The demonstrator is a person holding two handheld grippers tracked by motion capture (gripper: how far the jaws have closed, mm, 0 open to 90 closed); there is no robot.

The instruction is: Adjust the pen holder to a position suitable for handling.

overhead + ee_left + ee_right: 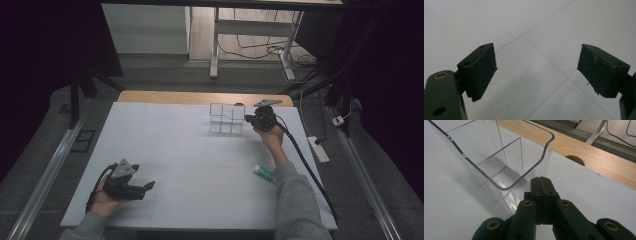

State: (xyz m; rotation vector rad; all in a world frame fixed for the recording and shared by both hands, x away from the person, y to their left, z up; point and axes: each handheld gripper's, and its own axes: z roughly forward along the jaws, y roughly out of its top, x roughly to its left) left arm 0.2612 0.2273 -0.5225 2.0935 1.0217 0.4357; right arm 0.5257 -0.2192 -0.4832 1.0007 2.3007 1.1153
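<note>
The high view is looking forward and down from the person's side, taking in the whole white table [200, 150] and the floor beyond. The left gripper view is facing almost straight down, close over bare table surface [529, 30]. The right gripper view is looking low along its jaws, very near the clear divided container [499, 165], which the high view is also showing [226, 119] at the table's far edge.

Dim room; grey floor [165, 75]; possibly desk legs [215, 45].
</note>
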